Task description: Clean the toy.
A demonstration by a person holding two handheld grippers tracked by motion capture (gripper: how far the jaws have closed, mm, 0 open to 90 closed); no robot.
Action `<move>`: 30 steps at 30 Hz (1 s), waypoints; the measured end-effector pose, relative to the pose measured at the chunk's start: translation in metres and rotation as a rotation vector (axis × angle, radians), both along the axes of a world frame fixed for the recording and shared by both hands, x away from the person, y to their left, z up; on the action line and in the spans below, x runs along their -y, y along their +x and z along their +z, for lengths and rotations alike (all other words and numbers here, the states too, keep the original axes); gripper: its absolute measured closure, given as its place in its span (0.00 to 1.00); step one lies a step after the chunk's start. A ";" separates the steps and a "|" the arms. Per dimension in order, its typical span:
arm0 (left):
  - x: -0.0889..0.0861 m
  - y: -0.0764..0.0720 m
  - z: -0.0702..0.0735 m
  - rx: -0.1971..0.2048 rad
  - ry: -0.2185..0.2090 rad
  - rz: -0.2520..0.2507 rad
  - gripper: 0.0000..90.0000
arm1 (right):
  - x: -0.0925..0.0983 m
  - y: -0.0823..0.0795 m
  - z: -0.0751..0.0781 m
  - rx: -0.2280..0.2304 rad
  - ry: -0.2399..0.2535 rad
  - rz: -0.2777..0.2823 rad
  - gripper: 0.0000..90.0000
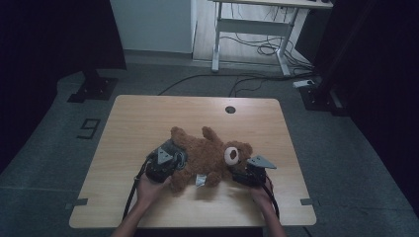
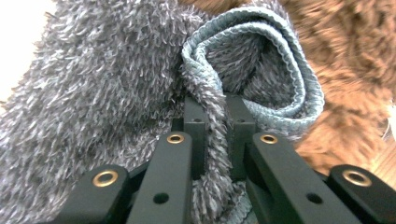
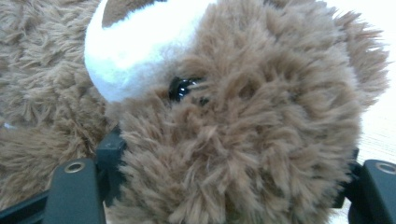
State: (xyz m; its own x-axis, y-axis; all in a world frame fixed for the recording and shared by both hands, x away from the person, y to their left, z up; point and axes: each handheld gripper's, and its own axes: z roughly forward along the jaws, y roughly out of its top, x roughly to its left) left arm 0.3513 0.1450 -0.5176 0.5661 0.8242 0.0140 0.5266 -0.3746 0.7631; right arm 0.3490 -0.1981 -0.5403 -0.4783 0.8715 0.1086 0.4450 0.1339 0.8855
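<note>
One teddy bear point(image 1: 210, 155) lies on its back near the middle of the wooden table point(image 1: 138, 118), head toward the right, with one white label point(image 1: 200, 180) at its lower edge. Two grippers work on it, one in each hand. The left gripper point(image 1: 165, 163) sits against the bear's body; in the left gripper view its jaws are pressed nearly together on a fold of one grey fluffy cloth point(image 2: 116, 93) with a blue-grey knitted hem — the cloth lies up against the brown fur. The right gripper point(image 1: 245, 175) is at the bear's head; in the right gripper view its jaws stand partly apart with the head point(image 3: 243, 140) clamped between them — one black eye point(image 3: 180, 87) and one white muzzle point(image 3: 140, 46) show above.
</note>
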 end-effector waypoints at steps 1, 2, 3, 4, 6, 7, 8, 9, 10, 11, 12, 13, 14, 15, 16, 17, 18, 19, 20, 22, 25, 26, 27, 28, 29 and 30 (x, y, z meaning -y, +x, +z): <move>-0.002 -0.001 0.001 0.000 -0.009 -0.002 0.91 | 0.000 0.000 0.000 0.000 0.001 0.000 0.29; -0.003 -0.003 0.002 0.005 -0.007 -0.005 0.91 | 0.000 0.000 0.000 -0.001 0.002 0.001 0.29; -0.004 -0.005 0.005 0.014 -0.009 -0.005 0.91 | 0.001 0.000 0.000 -0.001 0.003 0.001 0.29; -0.006 -0.006 0.007 0.021 -0.009 -0.006 0.91 | 0.001 0.000 0.000 -0.003 0.004 0.002 0.29; -0.012 -0.011 0.012 0.039 -0.006 0.001 0.91 | 0.001 0.000 0.000 -0.002 0.007 0.000 0.29; -0.015 -0.013 0.014 0.045 -0.001 0.005 0.91 | 0.001 0.000 0.000 -0.003 0.005 0.001 0.29; -0.019 -0.015 0.015 0.051 0.007 0.010 0.91 | 0.001 0.000 0.000 -0.003 0.005 0.000 0.29; -0.023 -0.018 0.017 0.056 0.009 0.018 0.91 | 0.001 0.000 0.000 -0.003 0.005 0.001 0.29; -0.028 -0.021 0.018 0.060 0.004 0.023 0.91 | 0.001 0.000 0.000 -0.003 0.006 0.001 0.29; -0.031 -0.024 0.019 0.063 0.003 0.027 0.91 | 0.001 0.000 -0.001 -0.002 0.008 0.000 0.29; -0.035 -0.027 0.020 0.066 0.000 0.030 0.91 | 0.001 0.001 -0.001 -0.003 0.010 -0.001 0.29; -0.038 -0.030 0.020 0.068 0.001 0.033 0.91 | 0.001 0.001 -0.001 -0.003 0.010 -0.002 0.29; -0.041 -0.033 0.021 0.072 0.004 0.037 0.91 | 0.001 0.001 -0.001 -0.003 0.011 -0.002 0.29; -0.044 -0.036 0.020 0.077 0.012 0.041 0.91 | 0.001 0.001 -0.001 -0.003 0.010 -0.002 0.29; -0.048 -0.039 0.020 0.078 0.020 0.045 0.91 | 0.001 0.000 -0.001 -0.003 0.010 -0.002 0.29; -0.051 -0.041 0.019 0.076 0.023 0.050 0.91 | 0.001 0.000 -0.001 -0.002 0.010 -0.002 0.29; -0.056 -0.044 0.018 0.073 0.023 0.057 0.90 | 0.001 0.000 -0.001 -0.001 0.010 -0.002 0.29; -0.060 -0.046 0.017 0.069 0.025 0.064 0.90 | 0.001 0.000 -0.001 -0.001 0.010 -0.002 0.29; -0.065 -0.048 0.015 0.063 0.026 0.071 0.90 | 0.002 0.000 -0.001 0.000 0.010 -0.002 0.29; -0.075 -0.053 0.012 0.052 0.027 0.084 0.90 | 0.002 0.000 -0.001 0.000 0.011 -0.002 0.29; -0.088 -0.062 0.008 0.039 0.039 0.104 0.90 | 0.002 0.000 -0.001 -0.001 0.012 -0.002 0.29; -0.091 -0.064 0.007 0.036 0.047 0.107 0.90 | 0.002 0.000 -0.001 -0.001 0.012 -0.003 0.29; -0.095 -0.067 0.005 0.034 0.063 0.114 0.90 | 0.002 0.000 -0.001 -0.001 0.012 -0.003 0.29; -0.098 -0.070 0.004 0.034 0.073 0.120 0.90 | 0.002 0.000 -0.001 0.000 0.012 -0.003 0.29; -0.101 -0.072 0.002 0.029 0.080 0.126 0.90 | 0.002 0.000 -0.001 0.000 0.012 -0.004 0.29; -0.103 -0.073 0.000 0.023 0.085 0.126 0.89 | 0.002 0.000 -0.001 -0.001 0.013 -0.004 0.29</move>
